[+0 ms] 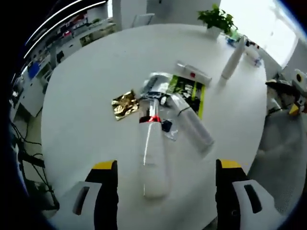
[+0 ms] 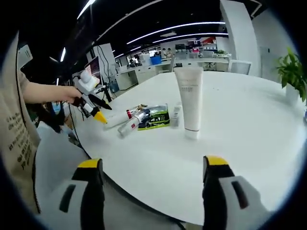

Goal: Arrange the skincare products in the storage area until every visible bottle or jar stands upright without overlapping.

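Left gripper view: my left tongs (image 1: 165,191) hang wide open over the round white bench (image 1: 86,96), nothing between the jaws. Right ahead lies a white bottle (image 1: 152,158) on its side with a red band at the neck, its base toward me. Beside it a clear bottle (image 1: 192,125) lies flat too, overlapping a green-and-black sachet (image 1: 192,93). A gold foil packet (image 1: 124,104) sits just left of the pile, and a small white tube (image 1: 193,73) lies beyond. Further off, a tall white tube (image 1: 232,60) stands upright near a potted plant (image 1: 217,20).

Right gripper view: my right tongs (image 2: 152,191) are spread wide and empty at the bench edge. The tall white tube stands straight ahead, cap down. The fallen bottles (image 2: 125,122) and sachet cluster to its left, and my other tongs hover just beside them.
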Tool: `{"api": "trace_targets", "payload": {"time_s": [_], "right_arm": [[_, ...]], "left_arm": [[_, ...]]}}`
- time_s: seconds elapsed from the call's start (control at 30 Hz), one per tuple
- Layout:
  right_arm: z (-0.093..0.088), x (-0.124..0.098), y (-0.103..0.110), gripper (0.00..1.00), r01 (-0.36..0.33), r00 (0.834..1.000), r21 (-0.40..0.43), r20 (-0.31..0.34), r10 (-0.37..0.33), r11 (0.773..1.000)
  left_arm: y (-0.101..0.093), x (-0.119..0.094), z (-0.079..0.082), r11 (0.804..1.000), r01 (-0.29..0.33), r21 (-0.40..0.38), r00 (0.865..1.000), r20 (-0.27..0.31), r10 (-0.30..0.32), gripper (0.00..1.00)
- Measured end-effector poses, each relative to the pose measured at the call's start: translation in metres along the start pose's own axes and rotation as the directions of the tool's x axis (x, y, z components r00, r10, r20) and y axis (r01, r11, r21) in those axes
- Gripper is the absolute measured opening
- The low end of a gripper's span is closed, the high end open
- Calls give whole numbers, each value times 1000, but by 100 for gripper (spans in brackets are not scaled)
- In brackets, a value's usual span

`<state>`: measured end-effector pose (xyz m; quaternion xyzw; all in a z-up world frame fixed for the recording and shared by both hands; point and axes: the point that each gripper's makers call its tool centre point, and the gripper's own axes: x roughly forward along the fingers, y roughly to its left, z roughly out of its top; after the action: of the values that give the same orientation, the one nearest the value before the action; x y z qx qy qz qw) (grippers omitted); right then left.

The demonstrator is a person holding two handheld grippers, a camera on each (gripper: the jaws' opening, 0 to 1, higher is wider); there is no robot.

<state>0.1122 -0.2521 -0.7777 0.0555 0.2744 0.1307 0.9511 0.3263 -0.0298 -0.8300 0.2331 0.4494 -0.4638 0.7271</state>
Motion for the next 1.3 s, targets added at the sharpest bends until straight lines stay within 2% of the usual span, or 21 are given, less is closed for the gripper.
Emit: {"api": "trace_targets", "payload": {"time_s": [0.3,0.37,0.63,0.9,1.13,1.3], "right_arm": [[-4,1,-2,83,13,1000,-1,-23,-13,1000],[-5,2,-3,83,14,1000,0,-28,-14,1000],[-6,3,-3,81,24,999,9,-40,-24,1000],[-8,3,-6,80,34,998,16,-48,-33,999],[-8,3,-7,79,36,998,18,-52,-35,999],[-10,4,-7,78,35,998,16,-58,-34,999]], "left_arm": [[10,24,0,1000,-1,-3,996,-94,1,66],[11,29,-1,1000,-4,4,993,-117,4,60],[20,41,5,999,-4,47,986,-168,12,46],[21,50,2,998,10,64,976,-218,4,33],[20,51,0,997,10,75,971,-239,8,29],[22,51,1,999,-19,36,969,-244,27,27]]}}
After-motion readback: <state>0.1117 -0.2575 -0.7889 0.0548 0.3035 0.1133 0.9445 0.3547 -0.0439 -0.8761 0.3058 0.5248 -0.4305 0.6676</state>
